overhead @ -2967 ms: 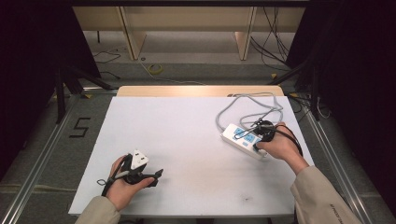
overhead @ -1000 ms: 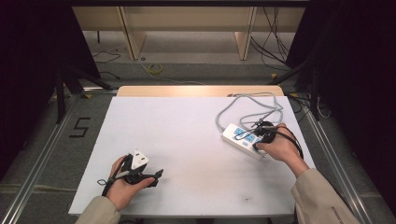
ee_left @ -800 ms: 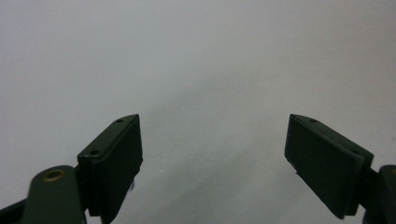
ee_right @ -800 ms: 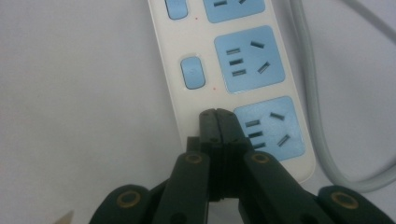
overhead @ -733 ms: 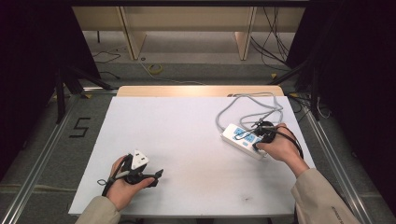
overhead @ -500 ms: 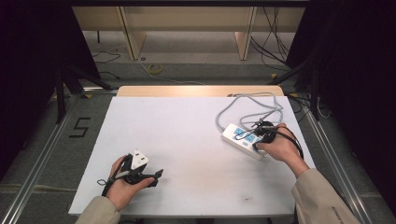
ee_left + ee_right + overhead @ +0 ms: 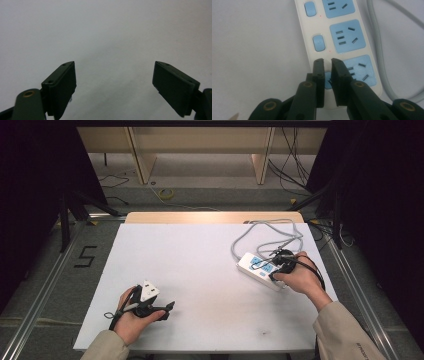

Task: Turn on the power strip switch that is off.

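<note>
Strip [image 7: 261,270] on bench [image 7: 200,270], far right | right claw [image 7: 327,62] nearly closed over its near switch [image 7: 327,80] | left claw [image 7: 113,75] wide, empty | I judge it rigid, light, slick; grip across the body.

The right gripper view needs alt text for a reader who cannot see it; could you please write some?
The right gripper, its two black jaws nearly shut with nothing between them, is poised over the nearest blue switch of a white power strip. The strip lies on a white table, its grey cord running alongside.

glossy white plastic power strip [image 7: 342,37] on matt white tabletop [image 7: 200,270]
</note>
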`<state>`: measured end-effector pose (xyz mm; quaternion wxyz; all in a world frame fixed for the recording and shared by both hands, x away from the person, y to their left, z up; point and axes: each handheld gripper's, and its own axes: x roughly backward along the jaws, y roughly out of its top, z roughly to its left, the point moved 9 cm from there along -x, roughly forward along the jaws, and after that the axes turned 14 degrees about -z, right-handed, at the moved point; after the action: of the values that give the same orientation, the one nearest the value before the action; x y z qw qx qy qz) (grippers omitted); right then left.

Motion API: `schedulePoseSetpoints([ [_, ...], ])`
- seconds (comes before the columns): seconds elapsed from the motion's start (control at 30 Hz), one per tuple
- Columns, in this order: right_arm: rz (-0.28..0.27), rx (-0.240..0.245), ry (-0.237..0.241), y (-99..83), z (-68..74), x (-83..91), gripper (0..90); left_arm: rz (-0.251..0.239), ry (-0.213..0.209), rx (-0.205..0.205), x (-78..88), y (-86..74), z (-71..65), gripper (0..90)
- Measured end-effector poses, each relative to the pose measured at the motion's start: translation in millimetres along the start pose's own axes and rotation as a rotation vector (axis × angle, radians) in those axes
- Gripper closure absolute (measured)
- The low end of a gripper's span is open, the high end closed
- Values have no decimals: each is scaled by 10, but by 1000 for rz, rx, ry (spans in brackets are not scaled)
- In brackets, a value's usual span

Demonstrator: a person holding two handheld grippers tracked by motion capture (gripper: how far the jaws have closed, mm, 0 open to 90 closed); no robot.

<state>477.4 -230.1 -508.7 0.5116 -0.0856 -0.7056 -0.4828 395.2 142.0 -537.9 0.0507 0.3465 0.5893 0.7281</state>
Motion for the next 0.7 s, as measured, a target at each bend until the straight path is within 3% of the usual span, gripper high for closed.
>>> schedulePoseSetpoints([
  [0.7,-59,33,16,42,130,68,717,1,1,-1,5,-1,1,190],
])
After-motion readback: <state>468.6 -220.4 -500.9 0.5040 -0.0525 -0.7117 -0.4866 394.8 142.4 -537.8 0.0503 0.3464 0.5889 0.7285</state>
